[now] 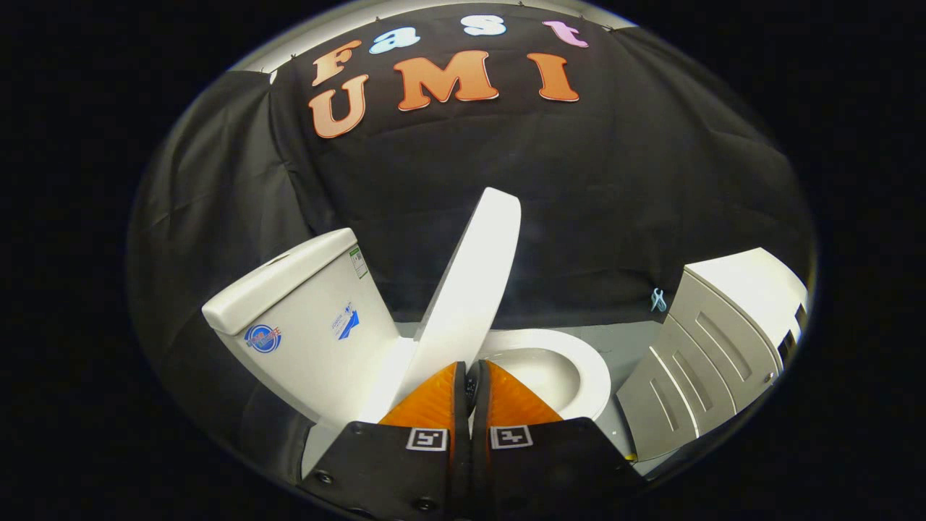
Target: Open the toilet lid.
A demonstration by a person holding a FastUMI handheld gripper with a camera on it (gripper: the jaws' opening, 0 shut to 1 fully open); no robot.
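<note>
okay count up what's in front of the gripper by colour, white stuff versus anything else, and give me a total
White: 4 - cistern, raised toilet lid, toilet bowl, cabinet
Light blue: 1 - clip on the wall cloth
Total: 5
The gripper, fingers together, is at the lid's lower edge.

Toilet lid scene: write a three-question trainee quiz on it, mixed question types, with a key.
1. True or false: the toilet lid lies flat on the seat.
2. The gripper fingers are: A) spread wide, B) nearly together, with only a thin gap.
3. Fill in: the lid tilts toward the ____.

Key: 1 false, the lid stands raised and the bowl is exposed; 2 B, and whether the fingers pinch the lid's lower edge is unclear; 3 tank.
</note>
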